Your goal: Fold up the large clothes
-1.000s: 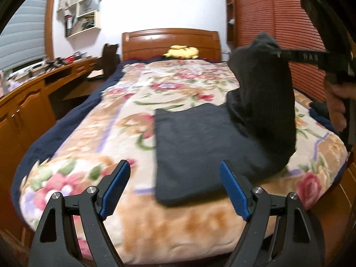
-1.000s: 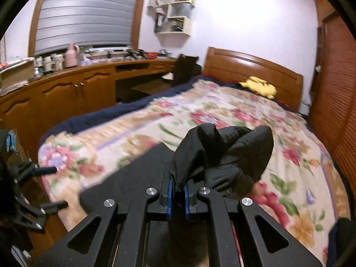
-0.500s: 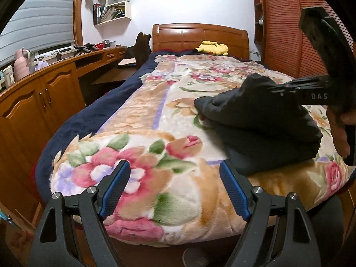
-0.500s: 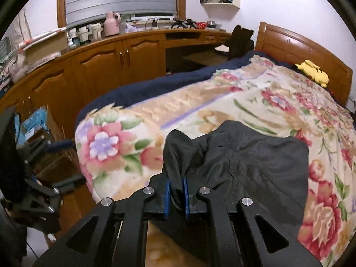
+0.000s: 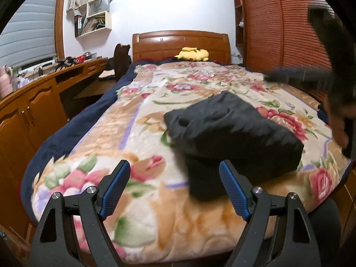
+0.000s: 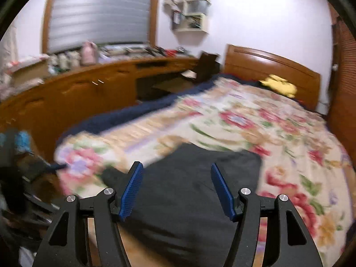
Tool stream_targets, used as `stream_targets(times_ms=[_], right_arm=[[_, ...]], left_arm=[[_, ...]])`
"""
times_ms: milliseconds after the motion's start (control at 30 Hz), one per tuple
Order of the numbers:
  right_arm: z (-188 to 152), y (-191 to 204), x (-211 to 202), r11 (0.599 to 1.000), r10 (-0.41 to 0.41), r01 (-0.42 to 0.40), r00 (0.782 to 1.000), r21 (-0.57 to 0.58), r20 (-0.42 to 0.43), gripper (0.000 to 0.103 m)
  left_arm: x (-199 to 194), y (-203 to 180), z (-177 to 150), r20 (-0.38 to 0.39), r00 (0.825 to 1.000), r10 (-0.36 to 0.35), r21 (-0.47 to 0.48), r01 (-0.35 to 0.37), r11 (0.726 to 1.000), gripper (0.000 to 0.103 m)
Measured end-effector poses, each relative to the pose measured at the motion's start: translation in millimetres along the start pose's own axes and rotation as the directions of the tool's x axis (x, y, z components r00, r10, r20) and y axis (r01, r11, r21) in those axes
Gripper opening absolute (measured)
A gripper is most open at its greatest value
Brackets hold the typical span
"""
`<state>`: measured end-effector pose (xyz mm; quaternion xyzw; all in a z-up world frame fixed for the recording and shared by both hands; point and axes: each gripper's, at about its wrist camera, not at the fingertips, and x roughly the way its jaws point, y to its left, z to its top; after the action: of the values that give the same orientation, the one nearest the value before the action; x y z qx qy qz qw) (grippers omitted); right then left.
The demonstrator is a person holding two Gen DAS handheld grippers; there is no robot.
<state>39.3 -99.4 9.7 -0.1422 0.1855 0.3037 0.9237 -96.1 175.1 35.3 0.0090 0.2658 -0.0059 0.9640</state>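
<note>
A dark folded garment [image 5: 233, 133] lies in a thick bundle on the floral blanket [image 5: 155, 102] near the foot of the bed. My left gripper [image 5: 175, 187] is open and empty, just short of the bed's foot edge, below and left of the garment. My right gripper [image 6: 178, 189] is open and empty above the garment [image 6: 195, 191], its blue pads [image 6: 133, 187] apart. The right gripper's blurred black body [image 5: 333, 51] and the hand holding it show at the right edge of the left wrist view.
A wooden cabinet and desk run [image 5: 33, 106] lines the left side, cluttered on top. A headboard [image 5: 180, 42] with a yellow plush toy [image 5: 192, 54] stands at the far end. A slatted wardrobe [image 5: 278, 26] is on the right.
My right gripper opened and let go of the garment, then rose above it. The garment dropped into a folded bundle. The left gripper stayed open and shifted back toward the garment.
</note>
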Motion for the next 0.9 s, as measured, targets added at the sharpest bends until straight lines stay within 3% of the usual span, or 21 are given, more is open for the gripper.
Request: stream_targets(times_ms=[133, 333, 433, 733, 900], right_arm=[[-23.8, -19.6, 50.7, 0.999, -0.012, 0.015, 0.995, 0.032, -0.096, 0.065], [-49.7, -16.4, 99.5, 0.997, 0.080, -0.078, 0.981, 0.019, -0.174, 0.065], [-71.7, -22.6, 92.7, 0.998, 0.067, -0.068, 0.988, -0.002, -0.142, 0.065], [-80.5, -40.9, 89.8, 0.993, 0.119, -0.117, 0.990, 0.029, -0.080, 0.065], [-83.7, -38.6, 80.6, 0.991, 0.131, -0.131, 0.989, 0.015, -0.067, 0.065]], left_arm=[[6.9, -7.1, 14.0, 0.027, 0.999, -0.030, -0.020, 0.031, 0.999, 0.083], [31.3, -11.8, 24.6, 0.024, 0.999, -0.035, -0.031, 0.036, 0.999, 0.083], [44.6, -11.5, 17.3, 0.000, 0.999, -0.033, -0.034, 0.033, 0.999, 0.083], [80.4, -12.9, -26.7, -0.110, 0.994, -0.019, -0.014, 0.018, 1.000, 0.083], [80.8, -14.0, -31.0, -0.109, 0.994, -0.020, -0.019, 0.019, 1.000, 0.083]])
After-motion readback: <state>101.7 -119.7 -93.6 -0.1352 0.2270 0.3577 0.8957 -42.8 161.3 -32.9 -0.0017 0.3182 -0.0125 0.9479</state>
